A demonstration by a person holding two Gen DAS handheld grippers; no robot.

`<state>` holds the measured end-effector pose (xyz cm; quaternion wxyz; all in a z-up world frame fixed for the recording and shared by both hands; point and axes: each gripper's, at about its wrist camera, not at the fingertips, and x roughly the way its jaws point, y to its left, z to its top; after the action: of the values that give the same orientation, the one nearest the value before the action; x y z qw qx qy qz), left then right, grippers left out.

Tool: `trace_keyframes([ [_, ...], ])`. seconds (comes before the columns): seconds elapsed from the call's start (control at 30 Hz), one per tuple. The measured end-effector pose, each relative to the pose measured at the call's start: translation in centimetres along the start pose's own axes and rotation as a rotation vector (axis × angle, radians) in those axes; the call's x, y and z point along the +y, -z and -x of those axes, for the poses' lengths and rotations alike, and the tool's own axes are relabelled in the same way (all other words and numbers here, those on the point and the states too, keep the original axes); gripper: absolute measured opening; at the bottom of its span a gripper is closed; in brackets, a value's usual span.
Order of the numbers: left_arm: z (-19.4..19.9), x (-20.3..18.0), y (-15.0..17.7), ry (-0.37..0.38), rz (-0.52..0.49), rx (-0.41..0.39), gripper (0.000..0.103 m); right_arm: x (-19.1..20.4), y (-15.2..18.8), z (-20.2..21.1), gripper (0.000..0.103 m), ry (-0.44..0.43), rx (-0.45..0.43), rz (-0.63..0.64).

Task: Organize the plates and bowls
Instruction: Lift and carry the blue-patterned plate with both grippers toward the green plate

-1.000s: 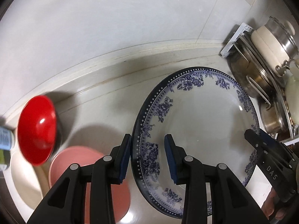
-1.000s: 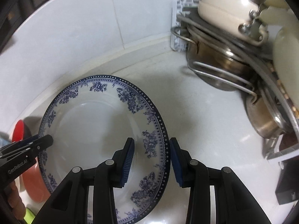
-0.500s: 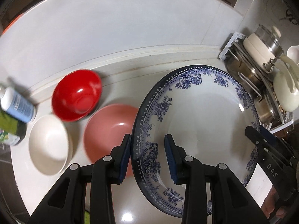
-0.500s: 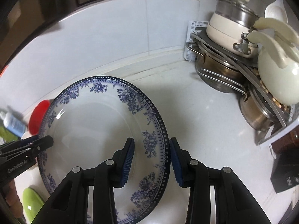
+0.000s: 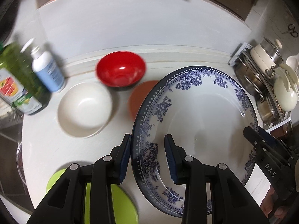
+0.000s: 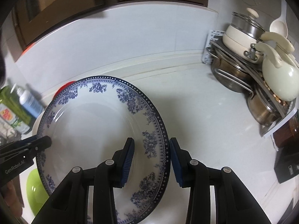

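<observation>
A large white plate with a blue flower border [image 5: 201,115] hangs tilted above the counter, held from both sides. My left gripper [image 5: 147,143] is shut on its left rim, and my right gripper [image 6: 151,143] is shut on its right rim. Each gripper also shows at the other view's edge, the right gripper [image 5: 261,143] and the left gripper [image 6: 37,143]. Below the plate on the counter sit a red bowl [image 5: 121,71], a white bowl [image 5: 85,108], a pink bowl [image 5: 140,97] partly hidden by the plate, and a green bowl [image 5: 104,201] under my left gripper.
A green bottle [image 5: 18,84] and a white-blue pump bottle [image 5: 46,69] stand at the counter's left end. At the right, a rack [image 6: 235,78] holds steel pots, a cream pot and a cream kettle [image 6: 278,78]. A black box [image 6: 287,164] sits near the right edge.
Both grippers have carried the plate leftward along the counter and slightly up. The white and green bowls and the bottles have come into view; the pot rack has slid farther right.
</observation>
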<state>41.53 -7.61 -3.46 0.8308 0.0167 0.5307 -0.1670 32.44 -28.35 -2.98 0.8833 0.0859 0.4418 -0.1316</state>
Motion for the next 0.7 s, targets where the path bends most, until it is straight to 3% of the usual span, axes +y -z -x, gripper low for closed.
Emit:
trace_keyframes([
  [0.7,5.0,11.5,6.7,-0.086,0.201,-0.053,0.036,11.4,4.4,2.7,0.04,-0.119,0.016,0.168],
])
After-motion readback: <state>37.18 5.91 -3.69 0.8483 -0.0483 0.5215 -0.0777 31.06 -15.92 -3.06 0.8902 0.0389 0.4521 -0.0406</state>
